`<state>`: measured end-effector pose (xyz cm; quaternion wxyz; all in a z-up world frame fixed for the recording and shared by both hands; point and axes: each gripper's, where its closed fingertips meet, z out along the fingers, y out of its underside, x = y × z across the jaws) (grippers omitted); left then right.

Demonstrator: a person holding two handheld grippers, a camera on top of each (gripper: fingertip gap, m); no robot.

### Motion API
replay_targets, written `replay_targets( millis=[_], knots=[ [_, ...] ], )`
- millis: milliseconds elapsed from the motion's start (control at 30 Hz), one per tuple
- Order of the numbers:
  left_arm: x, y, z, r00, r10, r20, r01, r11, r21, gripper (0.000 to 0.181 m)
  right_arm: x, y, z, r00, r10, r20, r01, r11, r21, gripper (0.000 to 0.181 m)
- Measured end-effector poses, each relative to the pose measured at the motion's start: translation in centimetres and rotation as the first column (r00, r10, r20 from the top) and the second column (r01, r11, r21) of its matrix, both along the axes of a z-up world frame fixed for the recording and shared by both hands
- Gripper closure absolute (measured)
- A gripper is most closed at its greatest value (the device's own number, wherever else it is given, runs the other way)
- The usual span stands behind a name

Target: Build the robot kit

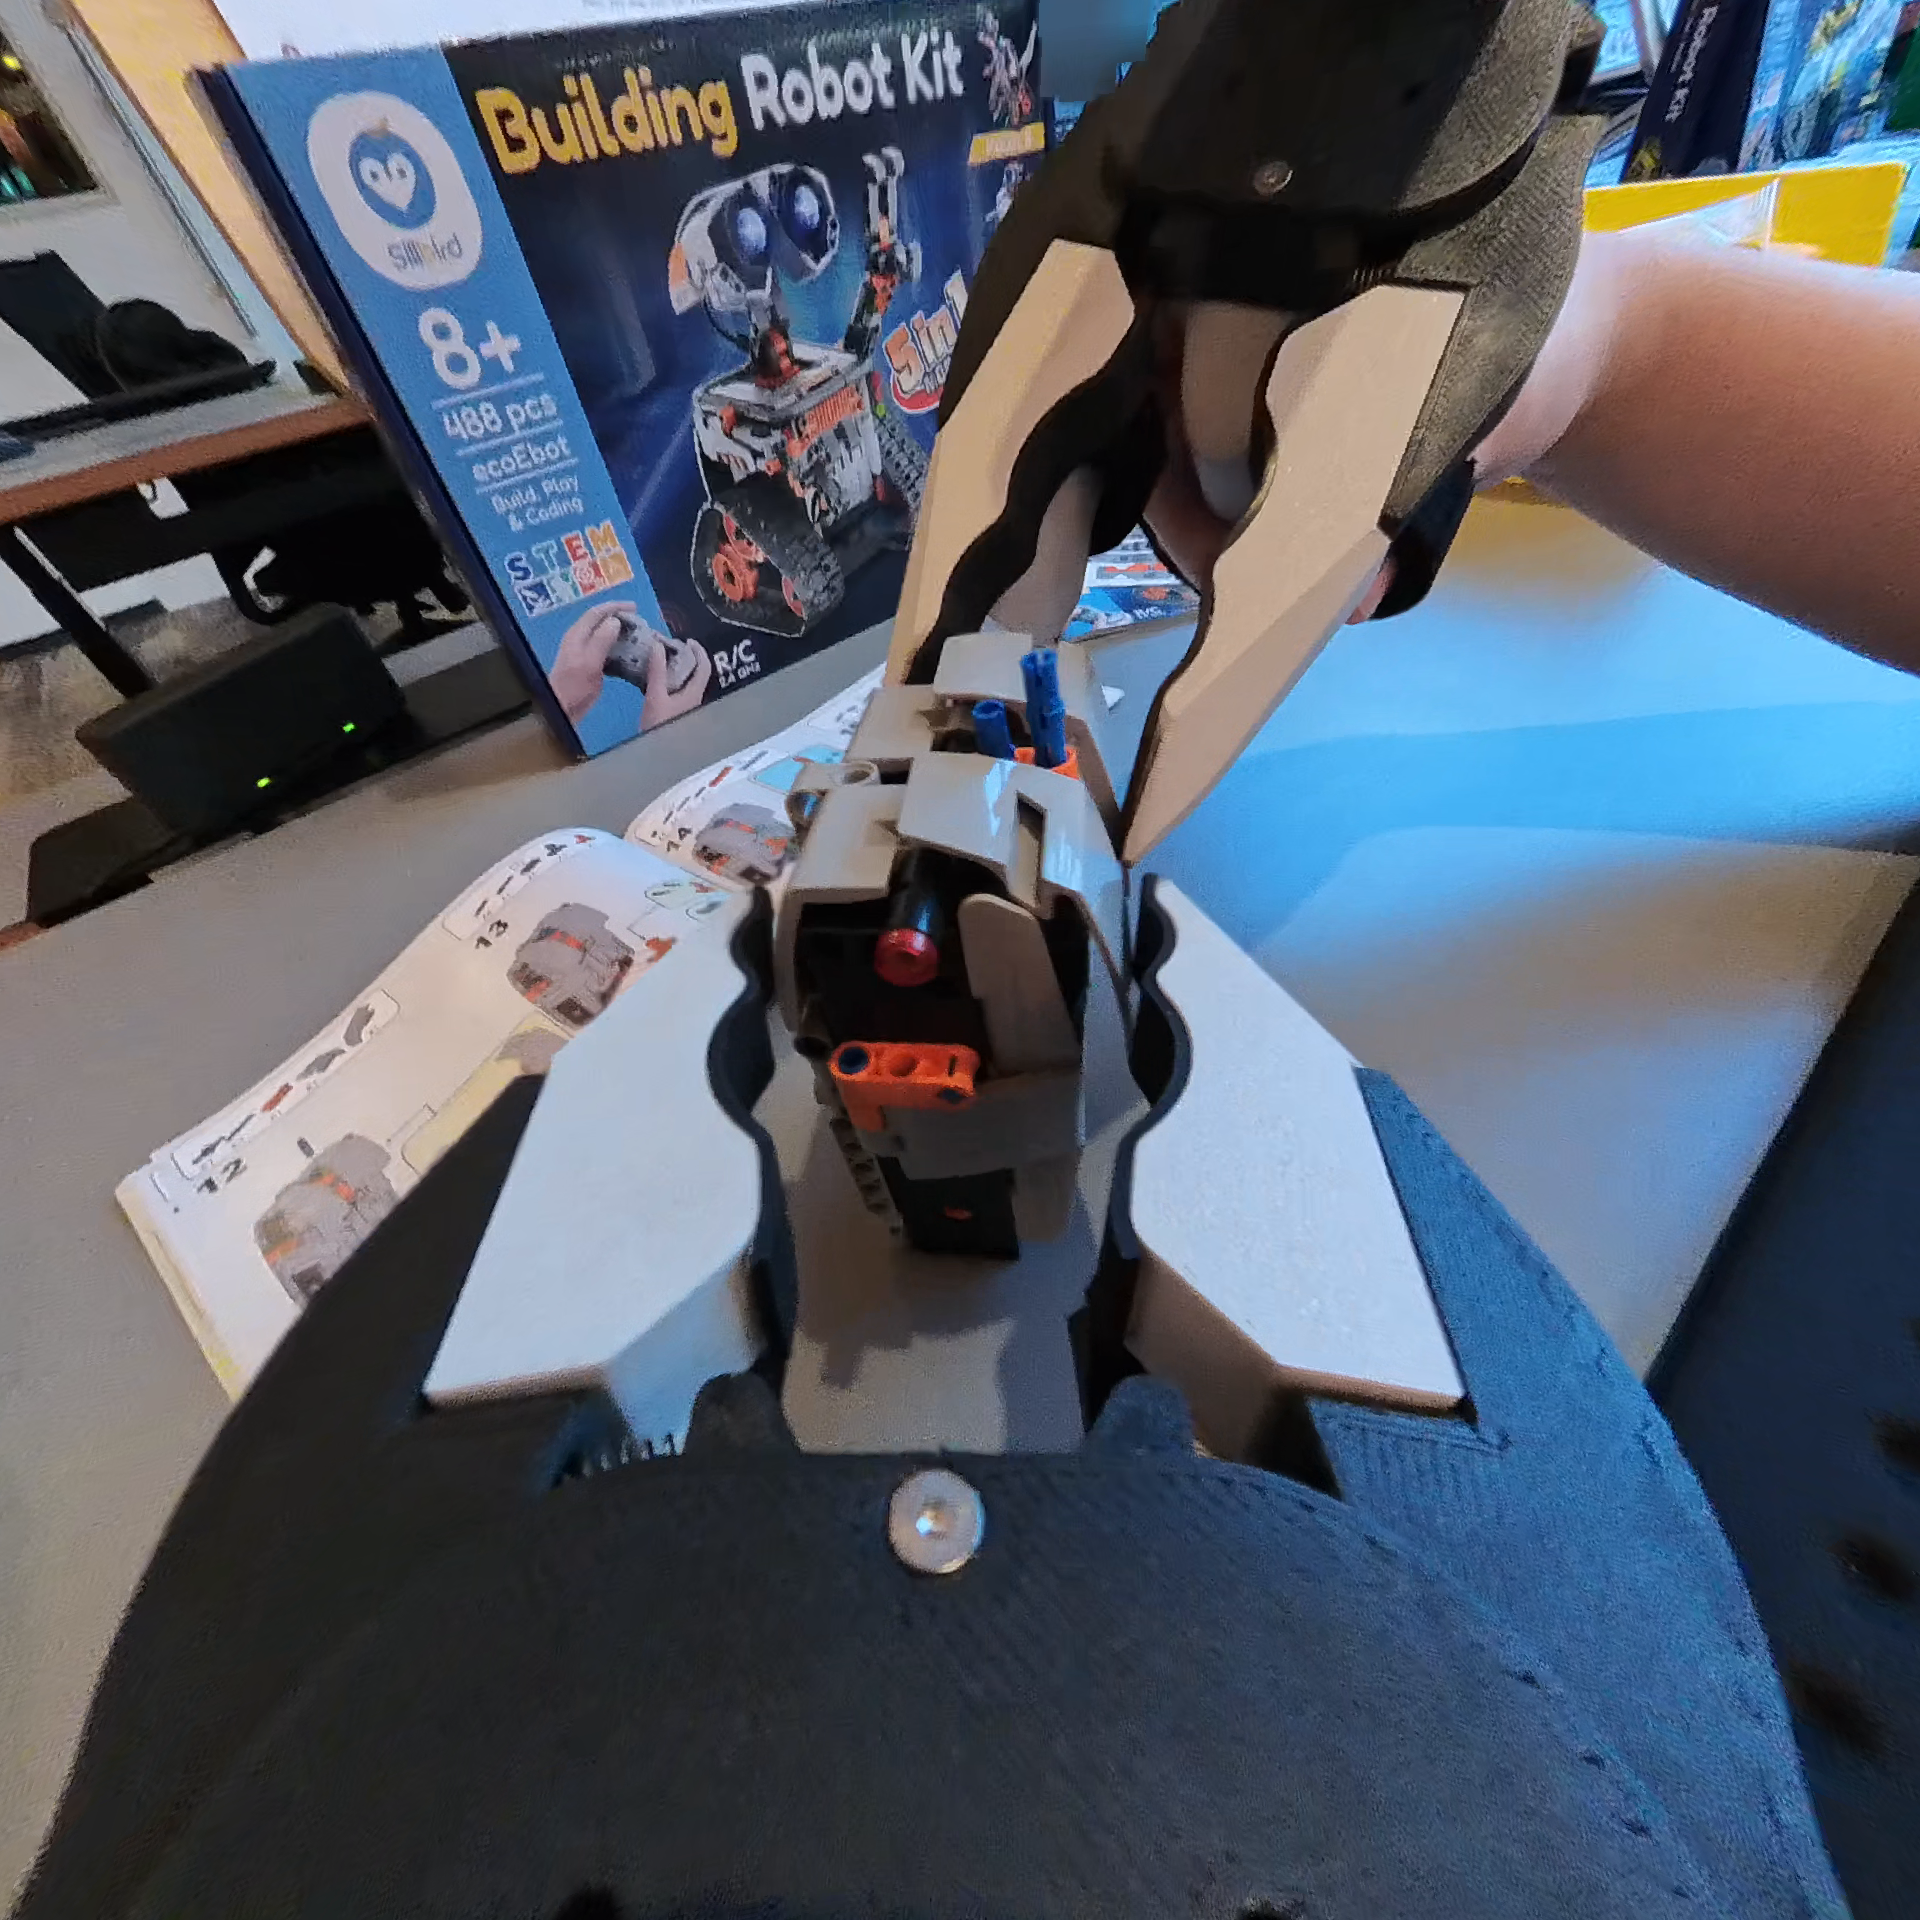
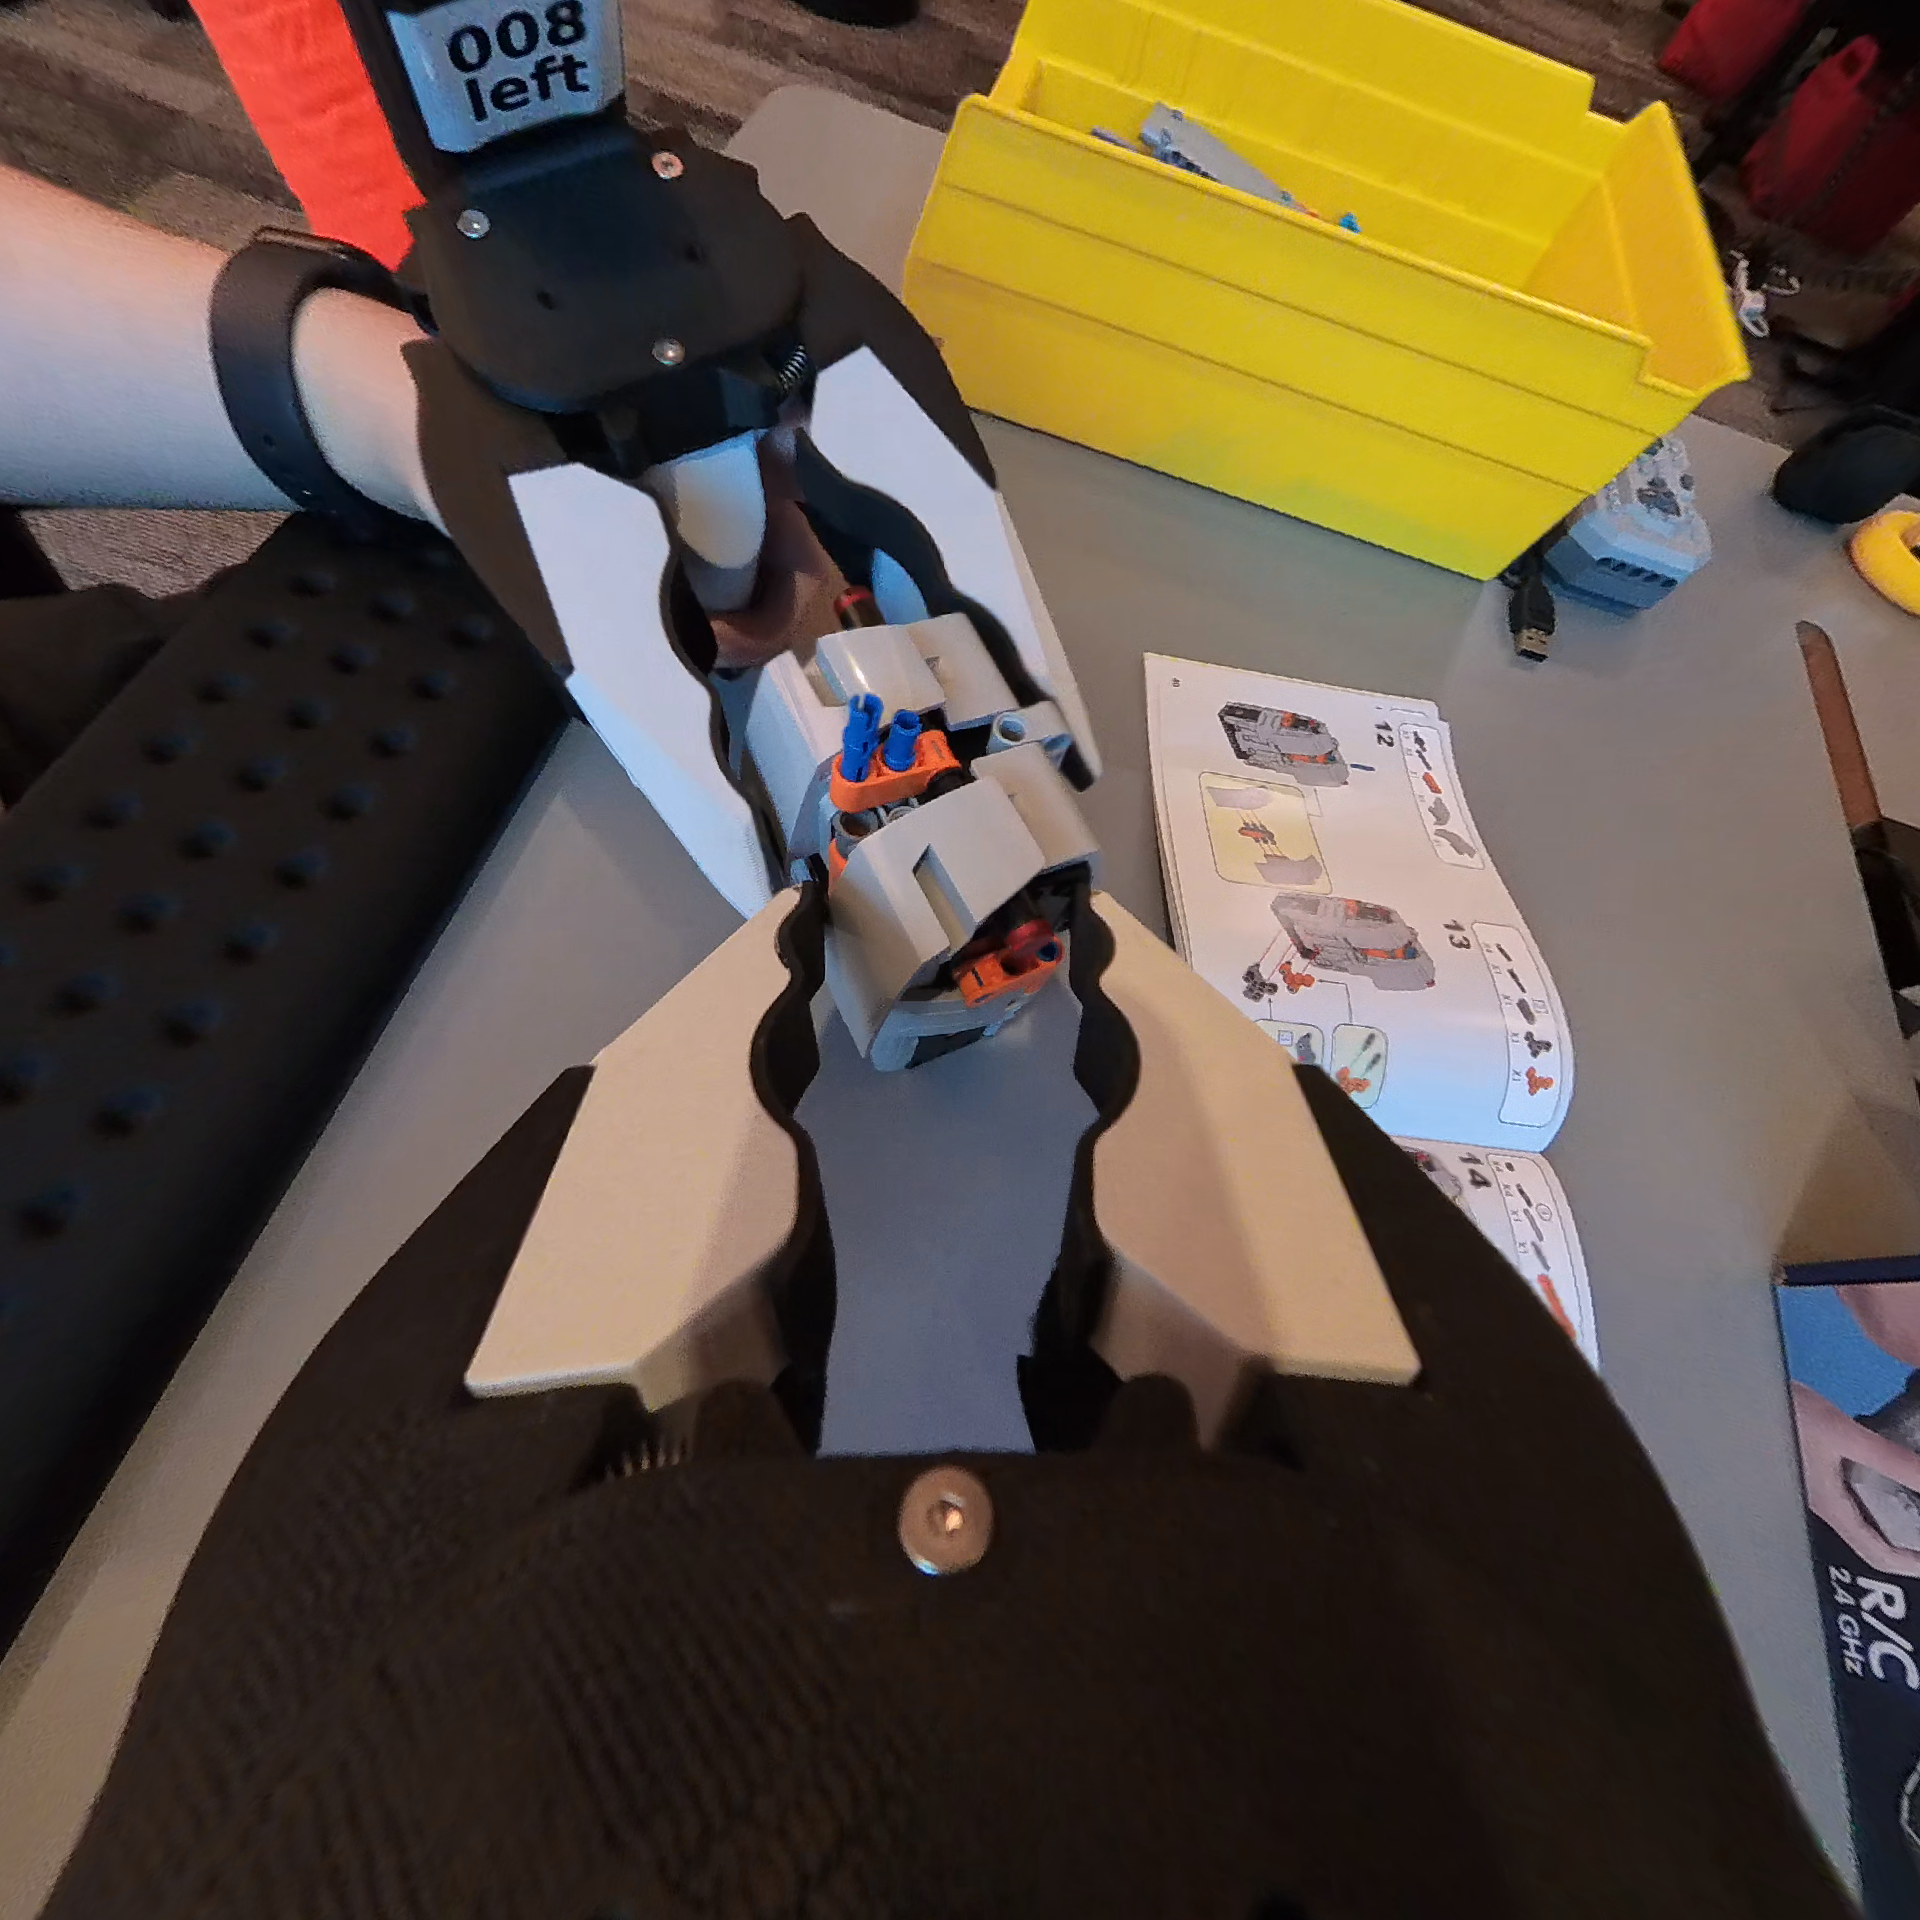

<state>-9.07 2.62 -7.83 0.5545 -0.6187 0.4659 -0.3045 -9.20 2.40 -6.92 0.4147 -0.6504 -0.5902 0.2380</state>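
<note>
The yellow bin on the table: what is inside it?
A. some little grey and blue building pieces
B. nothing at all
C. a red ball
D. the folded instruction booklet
A: in the right wrist view the yellow bin holds a few small grey and blue pieces near its back wall, while the instruction booklet lies open on the table outside it.

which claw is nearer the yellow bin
Right. The right claw sits at the near end of the grey brick model, on the side towards the yellow bin. The left claw grips the model from the far side.
</note>
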Motion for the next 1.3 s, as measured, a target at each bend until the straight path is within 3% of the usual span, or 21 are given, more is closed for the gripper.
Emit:
replay_targets(
  millis=[200,500,633,800,933,1033,1100,1200,1300],
  knots=[
    [-0.6,-0.1,0.2,0.997,-0.052,0.058,0.054,0.998,-0.033,0.12,-0.6,0.2,0.0,0.998,-0.054,-0.01,0.054,0.998,-0.011,0.133],
    [-0.4,0.2,0.6,0.962,-0.224,0.158,0.263,0.916,-0.302,0.12,-0.4,0.9,0.5,0.975,-0.208,-0.074,0.188,0.958,-0.217,0.132],
    [0.0,-0.3,0.4,0.924,-0.314,0.217,0.382,0.768,-0.514,0.121,0.0,0.7,0.3,0.945,-0.319,-0.075,0.261,0.871,-0.417,0.13],
    [1.2,-0.6,-0.1,0.869,-0.424,0.255,0.481,0.604,-0.636,0.122,1.3,0.6,-0.3,0.865,-0.494,-0.085,0.355,0.723,-0.592,0.127],
    [2.8,-2.5,-1.3,0.784,-0.557,0.272,0.512,0.335,-0.791,0.122,3.4,-1.2,-1.4,0.817,-0.574,-0.066,0.351,0.584,-0.732,0.128],
    [4.1,-4.6,-2.2,0.713,-0.644,0.278,0.509,0.202,-0.837,0.122,5.0,-3.3,-2.2,0.797,-0.6,-0.078,0.29,0.492,-0.821,0.126],
    [4.9,-5.6,-2.6,0.678,-0.679,0.282,0.509,0.157,-0.846,0.122,6.0,-4.4,-2.4,0.794,-0.594,-0.128,0.232,0.491,-0.84,0.124],
    [5.8,-6.4,-3.3,0.668,-0.694,0.268,0.467,0.111,-0.877,0.121,7.8,-4.6,-3.1,0.79,-0.58,-0.202,0.217,0.571,-0.792,0.113],
    [6.3,-6.8,-4.0,0.653,-0.716,0.247,0.405,0.055,-0.913,0.12,9.2,-3.7,-3.3,0.806,-0.523,-0.278,0.228,0.707,-0.669,0.098]
  ],
)
